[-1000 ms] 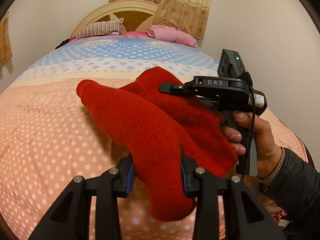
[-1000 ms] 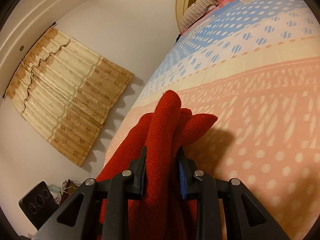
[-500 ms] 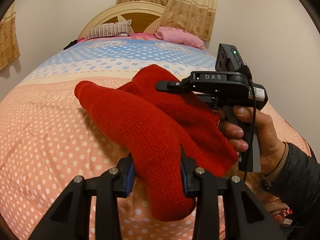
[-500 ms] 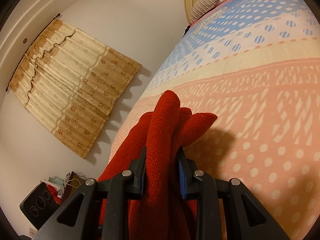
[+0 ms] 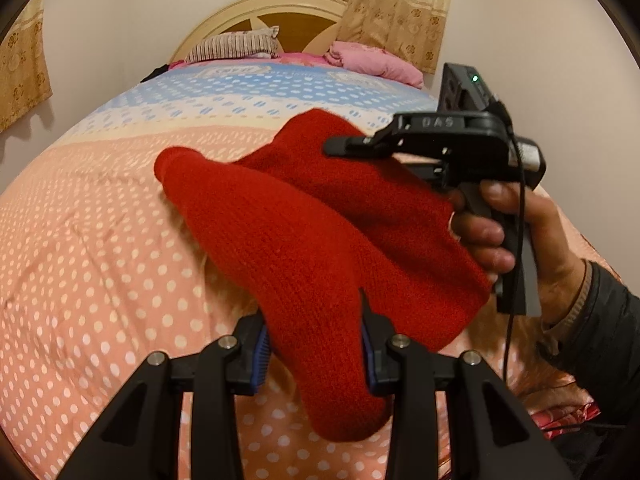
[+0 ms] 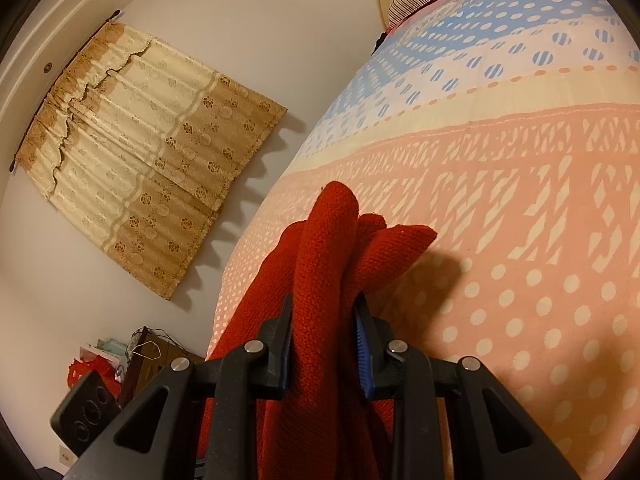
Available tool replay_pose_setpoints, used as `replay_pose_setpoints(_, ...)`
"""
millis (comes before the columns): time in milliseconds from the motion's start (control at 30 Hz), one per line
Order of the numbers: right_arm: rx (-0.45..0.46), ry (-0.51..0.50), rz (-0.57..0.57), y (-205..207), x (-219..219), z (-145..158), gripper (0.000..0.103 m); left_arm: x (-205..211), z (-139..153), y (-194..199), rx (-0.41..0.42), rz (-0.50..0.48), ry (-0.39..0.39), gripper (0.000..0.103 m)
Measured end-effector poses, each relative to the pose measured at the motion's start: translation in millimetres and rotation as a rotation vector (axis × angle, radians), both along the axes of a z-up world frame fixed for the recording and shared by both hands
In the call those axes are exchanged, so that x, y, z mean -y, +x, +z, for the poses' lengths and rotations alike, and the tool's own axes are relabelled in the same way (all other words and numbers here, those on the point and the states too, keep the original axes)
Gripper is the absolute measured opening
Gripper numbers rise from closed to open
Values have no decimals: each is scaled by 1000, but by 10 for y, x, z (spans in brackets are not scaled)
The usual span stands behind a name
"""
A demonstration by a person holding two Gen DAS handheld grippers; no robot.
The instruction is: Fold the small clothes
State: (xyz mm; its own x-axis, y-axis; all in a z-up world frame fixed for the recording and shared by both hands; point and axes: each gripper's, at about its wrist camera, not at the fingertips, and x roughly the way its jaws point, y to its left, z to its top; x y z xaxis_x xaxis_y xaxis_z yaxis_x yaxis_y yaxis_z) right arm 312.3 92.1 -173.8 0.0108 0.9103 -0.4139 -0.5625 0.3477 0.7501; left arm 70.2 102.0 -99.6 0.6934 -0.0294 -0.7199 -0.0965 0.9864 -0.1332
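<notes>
A red knitted garment (image 5: 304, 240) hangs in the air above the bed, held by both grippers. My left gripper (image 5: 316, 348) is shut on its near edge, with a fold drooping below the fingers. My right gripper (image 5: 340, 148) reaches in from the right in the left wrist view, held by a hand, and grips the garment's far part. In the right wrist view my right gripper (image 6: 322, 340) is shut on bunched red knit (image 6: 328, 248) that sticks up between the fingers.
The bed (image 5: 80, 260) has a pink dotted quilt with a blue band farther back. A striped pillow (image 5: 236, 44) and a pink pillow (image 5: 372, 62) lie by the headboard. Curtains (image 6: 140, 160) hang on the wall. Clutter (image 6: 116, 356) sits on the floor beside the bed.
Both grippers keep their hold on the garment. The view has shifted slightly across the bed; the garment's shape is almost the same.
</notes>
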Motion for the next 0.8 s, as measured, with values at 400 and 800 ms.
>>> replay_pose_setpoints(400, -39, -10, -56, 111, 181, -184, 26, 31, -197, 25, -59, 13, 10, 58)
replay_pose_setpoints(800, -66, -44, -116, 214, 383, -344, 25, -4, -340, 43, -77, 26, 22, 82)
